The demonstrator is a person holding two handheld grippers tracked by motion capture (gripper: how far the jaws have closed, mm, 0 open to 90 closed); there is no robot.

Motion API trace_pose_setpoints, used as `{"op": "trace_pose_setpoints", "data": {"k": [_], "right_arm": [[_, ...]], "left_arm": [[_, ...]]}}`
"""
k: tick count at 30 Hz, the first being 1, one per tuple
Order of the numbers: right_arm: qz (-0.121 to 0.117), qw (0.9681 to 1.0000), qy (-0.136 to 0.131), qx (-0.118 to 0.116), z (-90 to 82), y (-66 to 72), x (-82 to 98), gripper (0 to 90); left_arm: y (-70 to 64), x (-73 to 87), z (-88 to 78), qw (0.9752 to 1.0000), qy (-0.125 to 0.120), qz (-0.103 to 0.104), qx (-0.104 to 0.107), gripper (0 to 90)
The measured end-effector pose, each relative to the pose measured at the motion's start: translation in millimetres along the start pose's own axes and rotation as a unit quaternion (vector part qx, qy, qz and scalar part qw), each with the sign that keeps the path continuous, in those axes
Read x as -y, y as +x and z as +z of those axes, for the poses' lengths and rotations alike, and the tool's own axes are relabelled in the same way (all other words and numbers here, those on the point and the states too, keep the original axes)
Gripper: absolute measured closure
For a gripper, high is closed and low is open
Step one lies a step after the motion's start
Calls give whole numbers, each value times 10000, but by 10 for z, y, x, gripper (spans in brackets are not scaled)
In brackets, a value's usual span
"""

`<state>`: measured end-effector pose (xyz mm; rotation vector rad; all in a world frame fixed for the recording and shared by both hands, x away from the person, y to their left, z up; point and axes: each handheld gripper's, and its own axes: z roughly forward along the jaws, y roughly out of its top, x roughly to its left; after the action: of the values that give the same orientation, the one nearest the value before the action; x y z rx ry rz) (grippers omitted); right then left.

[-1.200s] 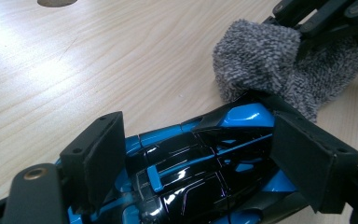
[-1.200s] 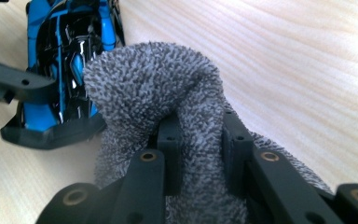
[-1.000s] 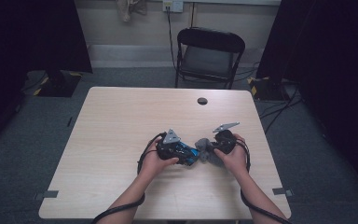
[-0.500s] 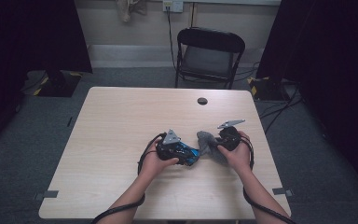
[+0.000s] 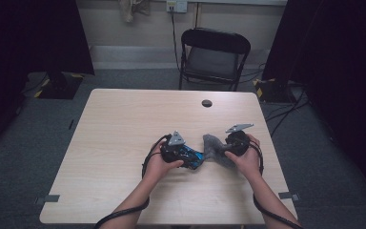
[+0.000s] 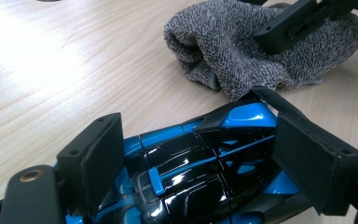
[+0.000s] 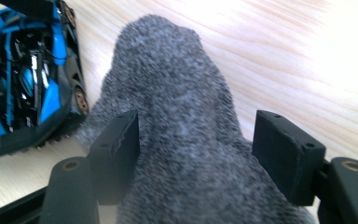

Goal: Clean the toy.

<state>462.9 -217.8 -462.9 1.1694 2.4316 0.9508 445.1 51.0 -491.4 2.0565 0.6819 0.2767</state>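
Note:
A blue and black toy car (image 6: 242, 116) lies on the light wooden table (image 5: 124, 124), with my left gripper (image 6: 198, 158) shut on its sides. In the high view the car (image 5: 196, 156) sits at the front of the left gripper (image 5: 189, 157). Right beside it lies a grey knitted cloth (image 7: 182, 116), bunched up and touching the car's tail (image 7: 28, 79). My right gripper (image 7: 196, 149) straddles the cloth; its jaws have just been opening. One pad brushes the cloth and the other stands clear of it. From above, the cloth (image 5: 213, 147) lies between the two hands.
A small black round thing (image 5: 207, 103) lies on the table's far side. A black folding chair (image 5: 214, 52) stands behind the table. Cables run over the floor at the right. Bare tabletop stretches to the left and far side of the hands.
The right gripper and the grey cloth have shifted slightly to the right, a little away from the car. The left hand and the car have kept still.

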Motion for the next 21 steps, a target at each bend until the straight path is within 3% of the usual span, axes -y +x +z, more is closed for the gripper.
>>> {"op": "trace_pose_setpoints", "data": {"k": [5, 8, 9, 13, 21], "right_arm": [[-57, 9999, 160, 10, 18, -32, 55, 371], [-17, 9998, 165, -111, 42, -49, 97, 456], [19, 9998, 191, -81, 53, -51, 114, 523], [57, 9997, 210, -58, 66, -33, 119, 603], [74, 9997, 225, 27, 72, -13, 114, 617]], "left_arm": [[17, -5, -21, 10000, 42, -19, 4, 160], [25, -12, -78, 10000, 69, 51, -14, 167], [38, -17, -138, 10000, 42, -2, 6, 167], [61, 9, -250, 9999, 117, 30, -20, 167], [111, 90, -305, 9999, 137, -12, -60, 157]]}}
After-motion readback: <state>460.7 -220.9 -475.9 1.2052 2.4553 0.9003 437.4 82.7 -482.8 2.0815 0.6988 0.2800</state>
